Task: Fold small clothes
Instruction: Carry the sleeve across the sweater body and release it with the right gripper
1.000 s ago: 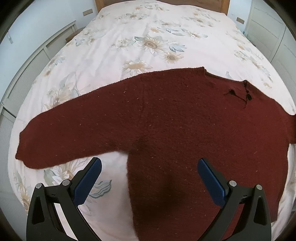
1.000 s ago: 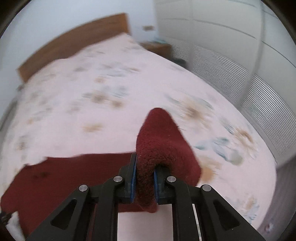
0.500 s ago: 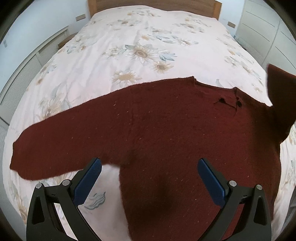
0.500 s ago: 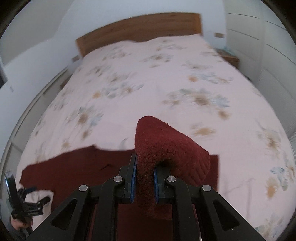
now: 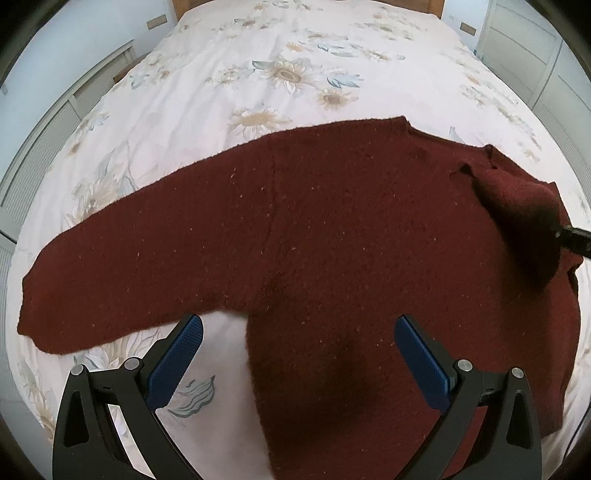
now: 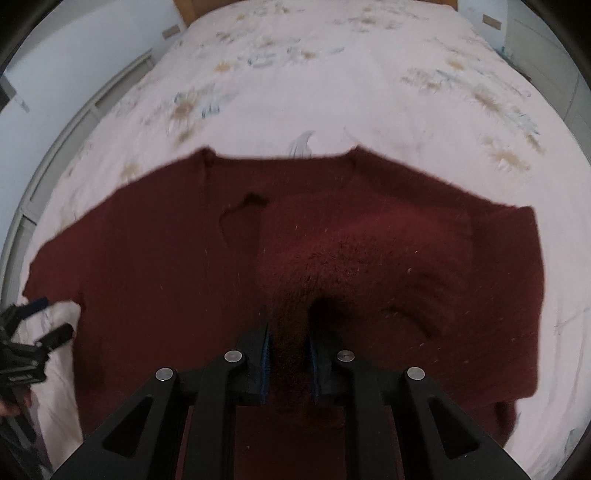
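A dark red knitted sweater (image 5: 332, 229) lies flat on the bed, its left sleeve (image 5: 110, 266) stretched out to the left. My left gripper (image 5: 295, 332) is open and empty, hovering above the sweater's lower left body. My right gripper (image 6: 290, 332) is shut on the sweater's right sleeve (image 6: 332, 266), folded in over the right side of the body; it shows at the right edge of the left wrist view (image 5: 569, 236). The neckline (image 6: 277, 157) lies at the far side.
The bed has a white floral duvet (image 5: 277, 74) and a wooden headboard (image 6: 184, 7). White wardrobe doors (image 5: 535, 48) stand on the right, a low white unit (image 5: 55, 122) on the left. The left gripper also shows at the right wrist view's left edge (image 6: 26, 343).
My right gripper has swung the right sleeve from out beside the bed inward and down over the sweater's body. My left gripper has stayed open above the sweater, drifting slightly.
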`<state>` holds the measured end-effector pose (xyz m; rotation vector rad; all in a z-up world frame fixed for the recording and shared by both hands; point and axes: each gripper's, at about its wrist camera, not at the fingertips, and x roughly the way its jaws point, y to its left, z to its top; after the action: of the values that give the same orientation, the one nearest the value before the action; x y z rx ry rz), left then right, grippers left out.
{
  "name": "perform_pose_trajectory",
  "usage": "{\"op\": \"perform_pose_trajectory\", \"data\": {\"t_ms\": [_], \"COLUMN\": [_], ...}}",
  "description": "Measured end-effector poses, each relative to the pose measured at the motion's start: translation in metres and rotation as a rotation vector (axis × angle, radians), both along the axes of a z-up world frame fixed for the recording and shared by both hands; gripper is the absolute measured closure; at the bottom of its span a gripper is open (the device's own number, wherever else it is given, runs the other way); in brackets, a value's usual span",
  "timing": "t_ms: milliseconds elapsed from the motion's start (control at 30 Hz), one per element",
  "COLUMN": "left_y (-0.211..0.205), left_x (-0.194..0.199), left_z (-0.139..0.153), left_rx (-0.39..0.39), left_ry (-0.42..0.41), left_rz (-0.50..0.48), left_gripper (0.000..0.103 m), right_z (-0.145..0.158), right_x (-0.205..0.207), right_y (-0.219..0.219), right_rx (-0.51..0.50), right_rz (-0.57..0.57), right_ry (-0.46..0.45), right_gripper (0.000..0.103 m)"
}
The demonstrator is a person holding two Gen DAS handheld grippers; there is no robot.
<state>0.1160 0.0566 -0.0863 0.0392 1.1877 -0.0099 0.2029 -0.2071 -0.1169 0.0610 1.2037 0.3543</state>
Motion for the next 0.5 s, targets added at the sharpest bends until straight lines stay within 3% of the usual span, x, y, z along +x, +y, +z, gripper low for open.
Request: {"op": "perform_pose_trajectory", "data": {"t_ms": [67, 133, 200, 267, 333, 367, 500], "left_y": [0.000, 0.000, -0.001, -0.001, -0.001, 0.000, 0.000], "left_x": [-0.001, -0.002, -0.003, -0.004, -0.004, -0.004, -0.005], "left_z": [-0.002, -0.003, -0.005, -0.005, -0.004, -0.003, 0.002], "left_rx": [0.003, 0.004, 0.006, 0.015, 0.019, 0.021, 0.011], "left_ry": [0.005, 0.009, 0.013, 0.013, 0.015, 0.015, 0.005], "left_rz": [-0.001, -0.001, 0.002, 0.006, 0.004, 0.003, 0.004], "left_gripper": [0.001, 0.001, 0.001, 0.001, 0.001, 0.001, 0.001], "right_z": [-0.008, -0.013, -0.014, -0.011, -0.002, 0.002, 0.020], "right_x": [-0.002, -0.004, -0.005, -0.008, -0.013, -0.016, -0.037], "right_y": [0.003, 0.004, 0.005, 0.004, -0.001, -0.004, -0.034], "right_rx": [-0.008, -0.017, -0.034, -0.048, -0.060, -0.071, -0.102], "right_rz": [0.001, -0.006, 0.000, 0.014, 0.038, 0.044, 0.050], "right_ry": [0.015, 0.018, 0.020, 0.026, 0.024, 0.018, -0.028], "right_gripper": [0.082, 0.070, 0.051, 0.046, 0.036, 0.026, 0.024]}}
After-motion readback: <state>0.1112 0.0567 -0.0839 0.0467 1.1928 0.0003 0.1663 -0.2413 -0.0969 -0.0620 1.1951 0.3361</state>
